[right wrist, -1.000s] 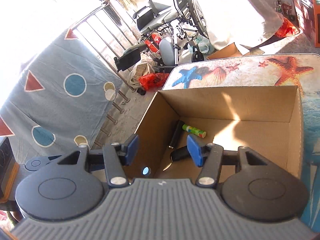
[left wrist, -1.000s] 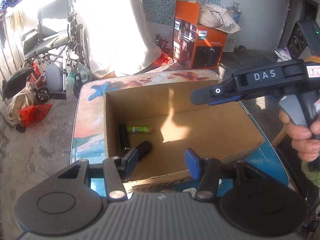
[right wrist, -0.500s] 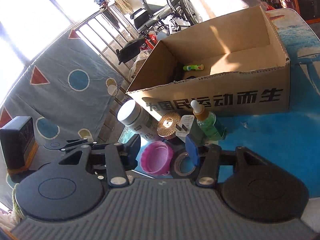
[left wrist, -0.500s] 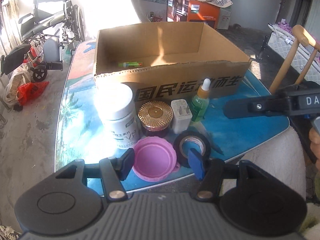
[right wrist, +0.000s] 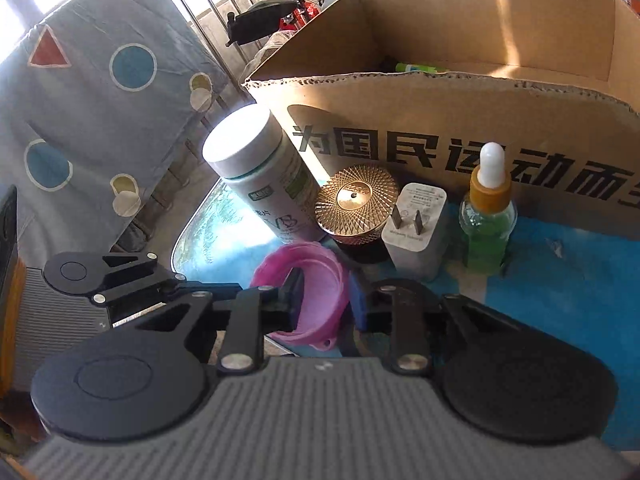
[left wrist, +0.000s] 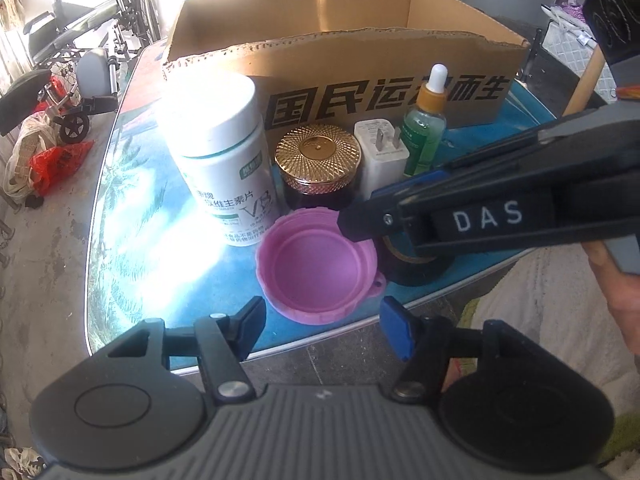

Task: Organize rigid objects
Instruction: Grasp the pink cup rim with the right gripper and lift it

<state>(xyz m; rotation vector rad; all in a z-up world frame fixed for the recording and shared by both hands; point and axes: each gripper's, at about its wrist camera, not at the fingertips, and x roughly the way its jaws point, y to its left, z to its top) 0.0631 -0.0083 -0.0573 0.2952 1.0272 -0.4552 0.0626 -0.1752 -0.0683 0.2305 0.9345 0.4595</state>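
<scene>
Pink bowl [right wrist: 316, 292] is now your target: half a second ago your right gripper [right wrist: 322, 304] hung off to the side of the row, now its fingers straddle the bowl's near-right rim, one pad inside the cup and one outside, jaws narrowed around the wall but I cannot tell if they actually bite yet (rim hides the contact). Bowl sits at the near edge of the table [left wrist: 120, 208], just in front of the gold-lidded jar [left wrist: 318, 156] and touching the black tape roll [left wrist: 416, 268] on its right. A second ago both grippers were over the cardboard box [left wrist: 360, 60]; both have pulled back to the front row, so the last drop looks done and this is the next pick. Left gripper [left wrist: 324, 328] is spread wide and empty, hovering off the table edge just short of the bowl. White vitamin bottle [left wrist: 224, 152], charger plug [left wrist: 380, 152] and green dropper bottle [left wrist: 424, 128] stand untouched against the box front; a green tube [right wrist: 416, 67] already lies inside. Bowl wall looks soft, so I'd expect it to flex under the squeeze; close fully before lifting, and watch the tape roll doesn't drag along
</scene>
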